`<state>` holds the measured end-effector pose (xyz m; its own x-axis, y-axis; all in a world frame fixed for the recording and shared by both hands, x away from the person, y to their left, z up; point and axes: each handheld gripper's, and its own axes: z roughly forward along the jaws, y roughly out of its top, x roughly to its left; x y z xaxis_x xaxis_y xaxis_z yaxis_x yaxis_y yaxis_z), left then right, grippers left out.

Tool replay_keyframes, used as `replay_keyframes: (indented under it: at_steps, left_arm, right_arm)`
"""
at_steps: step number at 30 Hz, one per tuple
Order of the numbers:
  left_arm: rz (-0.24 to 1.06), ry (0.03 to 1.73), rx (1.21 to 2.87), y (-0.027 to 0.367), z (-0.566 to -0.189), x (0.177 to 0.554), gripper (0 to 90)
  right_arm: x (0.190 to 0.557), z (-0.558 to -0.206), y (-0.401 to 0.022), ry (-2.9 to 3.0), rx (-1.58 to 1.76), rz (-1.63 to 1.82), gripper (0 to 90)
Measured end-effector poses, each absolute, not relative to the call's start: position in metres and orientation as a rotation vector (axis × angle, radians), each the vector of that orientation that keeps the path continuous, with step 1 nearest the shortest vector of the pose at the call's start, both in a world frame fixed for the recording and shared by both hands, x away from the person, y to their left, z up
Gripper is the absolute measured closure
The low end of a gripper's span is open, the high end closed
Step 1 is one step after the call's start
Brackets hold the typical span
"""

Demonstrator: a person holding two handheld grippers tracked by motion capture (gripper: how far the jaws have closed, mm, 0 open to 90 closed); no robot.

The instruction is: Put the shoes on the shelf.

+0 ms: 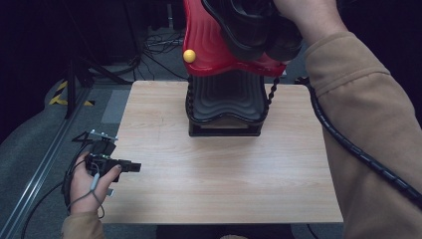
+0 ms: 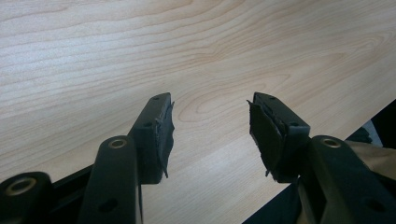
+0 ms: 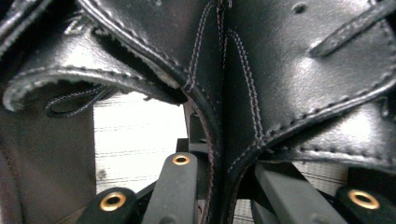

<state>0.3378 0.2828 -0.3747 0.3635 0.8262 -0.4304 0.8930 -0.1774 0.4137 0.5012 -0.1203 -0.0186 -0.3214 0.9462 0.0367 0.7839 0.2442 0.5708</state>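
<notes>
**Lifting a black boot above the table**

Resting at the left edge of the wooden table (image 1: 219, 184), the left gripper (image 1: 130, 167) lay low in the person's left hand (image 1: 89, 181), pointing across the board toward the right. In the left gripper view its jaws stood apart with bare wood between them; one worn pad (image 2: 164, 135) showed a ragged edge, and nothing touched either pad.

Farther right, at the back middle of the table, a black ribbed stand (image 1: 226, 107) sat on the wood. Above it, close to the camera, hung a red sole (image 1: 209, 45) with wavy ridges and a small yellow ball (image 1: 189, 56) at its left edge. A black boot (image 1: 251, 27) was held up against that red shape, well clear of the tabletop.

At the right, the right hand (image 1: 306, 15) came in high, its tan sleeve (image 1: 368, 124) running down the frame, a spiral cable (image 1: 348, 144) trailing below it. In the right gripper view the right gripper (image 3: 219, 186) was clamped on a stitched seam of the boot's black leather (image 3: 261, 70), the jaws drawn close on either side of it. Table wood showed pale through a gap in the leather.
</notes>
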Motion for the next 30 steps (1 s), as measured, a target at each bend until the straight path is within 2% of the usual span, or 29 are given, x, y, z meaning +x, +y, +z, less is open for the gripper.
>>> replay_keyframes:
  at_steps: [15,30]
  left_arm:
    - [-0.153,1.485,1.985,0.293,-0.374,0.336,49.4]
    - [-0.164,1.494,1.961,0.297,-0.377,0.336,49.4]
  right_arm:
    - [0.542,-0.05,-0.101,2.093,1.605,0.718,82.0]
    - [0.553,-0.068,-0.083,2.002,1.597,0.814,80.8]
